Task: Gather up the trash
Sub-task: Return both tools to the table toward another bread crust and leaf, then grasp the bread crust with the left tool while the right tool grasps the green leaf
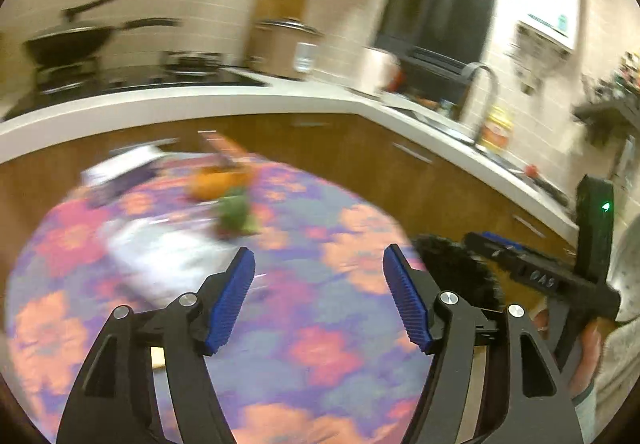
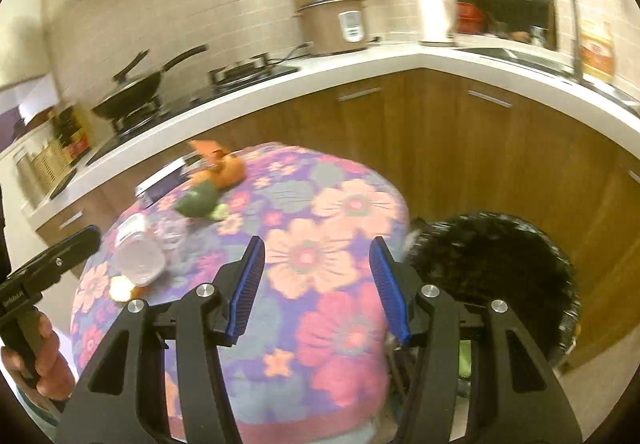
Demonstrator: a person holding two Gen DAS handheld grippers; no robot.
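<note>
A round table (image 2: 320, 244) covered in a purple cloth with large pink and orange flowers stands in a kitchen, in front of wooden cabinets under a white countertop (image 2: 360, 64).

The left gripper (image 1: 318, 296) hovers above the cloth, its blue-padded jaws spread wide with nothing between them. The right gripper (image 2: 316, 284) also hangs over the table, its jaws apart and empty.

The trash lies on the far half of the table. An orange peel (image 2: 224, 170) sits near the far edge, with a dark green scrap (image 2: 198, 200) just beside it. Nearer the left edge, a clear plastic cup (image 2: 138, 254) lies on its side, next to a crumpled clear wrapper (image 2: 172, 232). A flat purple and white box (image 2: 164, 178) rests at the far left rim.

A bin lined with a black bag (image 2: 492, 276) stands on the floor just beside the table's right edge.

On the countertop are a wok (image 2: 132, 92) on a stove, a rice cooker (image 2: 336, 24) and a curved faucet (image 2: 560, 4). The left wrist view is blurred.
</note>
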